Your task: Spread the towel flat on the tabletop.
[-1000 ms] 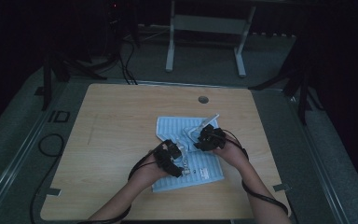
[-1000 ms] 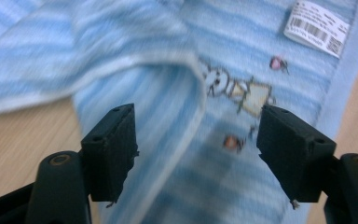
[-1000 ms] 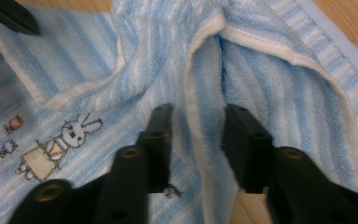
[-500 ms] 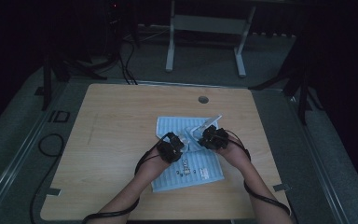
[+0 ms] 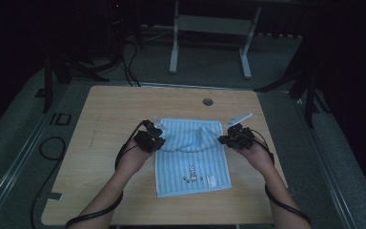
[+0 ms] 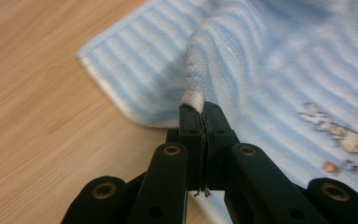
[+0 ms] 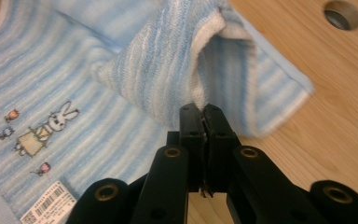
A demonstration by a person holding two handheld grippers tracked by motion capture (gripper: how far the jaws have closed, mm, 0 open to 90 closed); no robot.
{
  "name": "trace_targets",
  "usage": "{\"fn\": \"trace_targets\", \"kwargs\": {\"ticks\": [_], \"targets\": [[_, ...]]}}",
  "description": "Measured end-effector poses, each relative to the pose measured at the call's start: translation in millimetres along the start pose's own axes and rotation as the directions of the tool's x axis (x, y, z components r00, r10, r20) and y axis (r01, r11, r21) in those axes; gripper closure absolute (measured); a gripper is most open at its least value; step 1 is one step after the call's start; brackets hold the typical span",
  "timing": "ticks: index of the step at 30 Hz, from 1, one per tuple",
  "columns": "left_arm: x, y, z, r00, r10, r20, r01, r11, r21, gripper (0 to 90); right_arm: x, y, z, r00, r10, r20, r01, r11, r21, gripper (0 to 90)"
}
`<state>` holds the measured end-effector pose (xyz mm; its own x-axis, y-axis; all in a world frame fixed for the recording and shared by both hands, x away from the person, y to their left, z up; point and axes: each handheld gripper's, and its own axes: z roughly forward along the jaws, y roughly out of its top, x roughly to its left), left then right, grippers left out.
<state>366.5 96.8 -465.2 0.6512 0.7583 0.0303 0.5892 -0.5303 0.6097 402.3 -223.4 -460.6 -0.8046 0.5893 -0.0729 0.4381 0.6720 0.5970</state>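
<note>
left tool (image 5: 153,137): mine, at the towel's far-left corner in the high view; jaws just closed, now pinched tight on the white hem, seen in the left gripper view (image 6: 204,115)
left hand (image 5: 134,155): comes in from the bottom edge, cable looped round the forearm
towel (image 5: 190,157): light blue striped, on the bench mid-right of centre; near part lies flat, far edge is lifted between my two tools and sags in the middle
towel print (image 5: 193,172): small rabbit figure with dots on the flat near part; white barcode label (image 5: 212,181) just beside it
right tool (image 5: 232,138): mine, at the far-right corner; jaws just closed, clamped on a fold of towel edge, seen in the right gripper view (image 7: 204,116)
right hand (image 5: 253,153): enters from the bottom right
bench (image 5: 105,114): light wood top, round cable hole (image 5: 208,101) near the far edge, beyond the towel
</note>
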Motion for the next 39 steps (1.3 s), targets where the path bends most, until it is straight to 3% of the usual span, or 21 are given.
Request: {"fn": "trace_targets", "kwargs": {"ticks": [4,6,10,15,20,22,23,28,33,35,37,39], "targets": [[13.7,-3.4,3.7,0.9991,-0.037,-0.018,0.037,0.9993,0.000,87.8,-10.1,-12.2,-6.4,0.9990,0.045,0.007,-0.045,0.999,-0.001,87.7],[20.0,-2.9,10.5,0.9983,-0.056,-0.017,0.056,0.9984,0.011,87.8,-14.3,-18.9,-6.2,0.9974,0.071,-0.013,-0.071,0.997,0.000,87.7],[24.1,2.9,28.0,0.9978,-0.058,-0.030,0.059,0.9976,0.035,87.7,-16.6,-28.2,-0.8,0.9953,0.092,-0.029,-0.092,0.996,0.007,87.7],[29.7,10.2,52.4,0.9955,-0.074,-0.059,0.078,0.9948,0.067,87.4,-21.3,-33.6,15.8,0.9919,0.125,-0.027,-0.123,0.991,0.053,87.7],[34.2,10.6,71.2,0.9950,-0.087,-0.051,0.092,0.9876,0.127,86.6,-28.5,-38.2,32.6,0.9841,0.176,-0.027,-0.173,0.982,0.079,87.3],[36.6,8.8,73.4,0.9945,-0.092,-0.050,0.098,0.9843,0.146,80.5,-29.8,-40.2,36.9,0.9843,0.177,-0.005,-0.175,0.980,0.094,86.4],[37.8,7.7,72.6,0.9948,-0.093,-0.041,0.098,0.9833,0.153,74.1,-30.4,-41.4,38.5,0.9834,0.182,-0.003,-0.180,0.978,0.101,85.3],[43.2,-1.6,59.5,0.9941,-0.096,-0.051,0.103,0.9823,0.157,66.5,-34.8,-46.1,33.6,0.9802,0.198,0.010,-0.198,0.974,0.111,72.7],[43.9,-12.3,44.0,0.9946,-0.083,-0.063,0.092,0.9822,0.164,53.9,-33.6,-50.0,11.0,0.9835,0.180,0.017,-0.181,0.981,0.071,65.0],[37.9,-16.1,33.8,0.9965,-0.069,-0.047,0.075,0.9869,0.143,52.4,-27.6,-51.7,1.9,0.9863,0.165,-0.006,-0.164,0.985,0.052,61.9],[26.1,-20.0,21.9,0.9986,-0.049,0.017,0.047,0.9928,0.110,47.3,-18.1,-54.1,-3.9,0.9911,0.131,-0.020,-0.130,0.990,0.044,58.1],[10.0,-22.6,14.4,0.9989,0.003,0.047,-0.007,0.9951,0.099,45.7,-7.4,-57.2,-6.5,0.9934,0.108,-0.037,-0.107,0.993,0.042,56.1]]}}
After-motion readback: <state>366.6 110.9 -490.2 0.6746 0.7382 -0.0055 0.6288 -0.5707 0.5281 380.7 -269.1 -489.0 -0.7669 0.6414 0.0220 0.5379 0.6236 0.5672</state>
